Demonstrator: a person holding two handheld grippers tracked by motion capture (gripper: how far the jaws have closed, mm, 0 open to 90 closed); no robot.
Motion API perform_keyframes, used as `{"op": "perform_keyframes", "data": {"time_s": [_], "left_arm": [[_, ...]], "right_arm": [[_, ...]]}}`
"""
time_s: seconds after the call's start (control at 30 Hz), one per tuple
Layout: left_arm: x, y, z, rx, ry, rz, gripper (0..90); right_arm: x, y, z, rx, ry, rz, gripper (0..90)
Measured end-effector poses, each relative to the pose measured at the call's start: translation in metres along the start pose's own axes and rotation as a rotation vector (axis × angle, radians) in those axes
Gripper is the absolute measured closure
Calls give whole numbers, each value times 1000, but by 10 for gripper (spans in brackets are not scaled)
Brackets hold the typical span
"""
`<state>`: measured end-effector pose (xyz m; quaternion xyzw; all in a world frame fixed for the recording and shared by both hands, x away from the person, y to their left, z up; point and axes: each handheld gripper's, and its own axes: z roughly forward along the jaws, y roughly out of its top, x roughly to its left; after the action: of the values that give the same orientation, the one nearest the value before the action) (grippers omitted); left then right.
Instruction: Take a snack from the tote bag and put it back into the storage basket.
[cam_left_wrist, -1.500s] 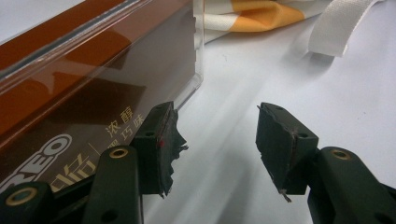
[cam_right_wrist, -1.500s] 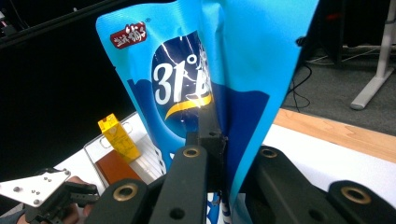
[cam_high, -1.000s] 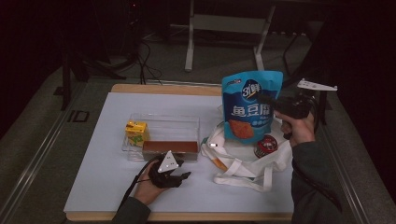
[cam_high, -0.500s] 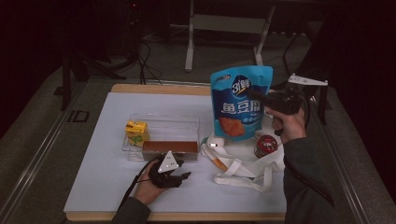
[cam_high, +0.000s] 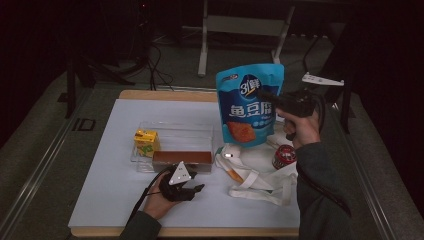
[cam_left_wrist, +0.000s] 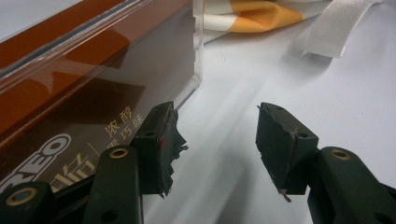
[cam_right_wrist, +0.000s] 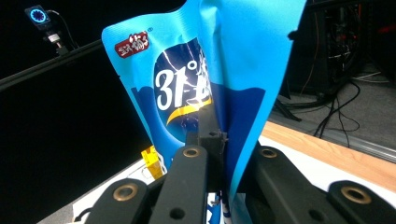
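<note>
A blue snack pouch (cam_high: 249, 107) hangs upright above the table's back right, and my right gripper (cam_high: 270, 100) is shut on its right edge. In the right gripper view the jaws pinch the pouch (cam_right_wrist: 205, 70) at a fold, the right gripper (cam_right_wrist: 219, 140) pointing up at it. My left gripper (cam_high: 197, 189) rests on the white table (cam_high: 115, 200) near the front, open with nothing between its jaws. In the left gripper view the left gripper (cam_left_wrist: 217, 135) lies just beside a brown biscuit box (cam_left_wrist: 70, 93). That brown box (cam_high: 182, 159) sits at the front of a clear tray (cam_high: 172, 131).
A yellow juice carton (cam_high: 146, 141) stands in the tray's left end. A white tote bag (cam_high: 260, 175) with orange print lies crumpled right of the tray, a red-lidded tin (cam_high: 284, 156) on it. The bag's strap (cam_left_wrist: 334, 28) lies ahead of the left gripper.
The right gripper has carried the blue pouch leftward and a little higher over the table. The left gripper has stayed where it was.
</note>
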<state>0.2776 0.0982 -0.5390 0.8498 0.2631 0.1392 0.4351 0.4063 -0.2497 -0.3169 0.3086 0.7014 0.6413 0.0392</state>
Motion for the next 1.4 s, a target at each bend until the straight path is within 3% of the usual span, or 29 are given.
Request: {"op": "perform_keyframes", "data": {"time_s": [0.53, 1.4], "left_arm": [[0, 0, 0, -2, 1, 2, 475], [0, 0, -1, -5, -3, 3, 474]], "right_arm": [[12, 7, 34, 0, 45, 10, 881], [34, 6, 113, 79, 90, 37, 878]]}}
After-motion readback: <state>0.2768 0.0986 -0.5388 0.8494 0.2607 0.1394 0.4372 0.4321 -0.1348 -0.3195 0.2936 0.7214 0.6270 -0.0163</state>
